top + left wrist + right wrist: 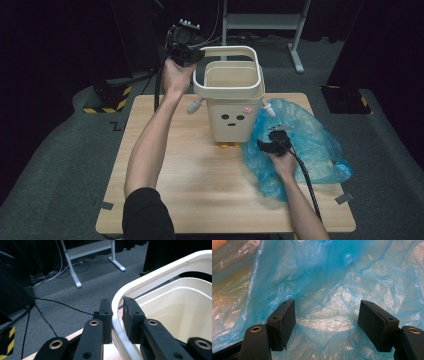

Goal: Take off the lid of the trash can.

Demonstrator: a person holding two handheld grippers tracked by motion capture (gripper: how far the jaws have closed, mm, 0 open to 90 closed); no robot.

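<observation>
A cream bin [232,117] with a drawn face stands at the back middle of the wooden table [190,180]. Its cream rim ring [227,50] is raised and tilted above the bin's mouth. My left gripper [192,55] is shut on the ring's left corner. In the left gripper view the ring [160,271] passes between the jaws of my left gripper [117,306], above the bin's hollow inside [180,307]. A crumpled blue plastic bag [310,135] lies right of the bin. My right gripper [274,142] hovers open over the bag's left part, and its jaws [327,315] stand wide apart over the blue film [332,272].
A white desk frame [265,22] stands on the grey carpet behind the table, with its legs [72,267] and black cables [50,302] nearby. Yellow-and-black striped bases sit at the back left [107,102] and back right [345,100]. The table's front half is bare wood.
</observation>
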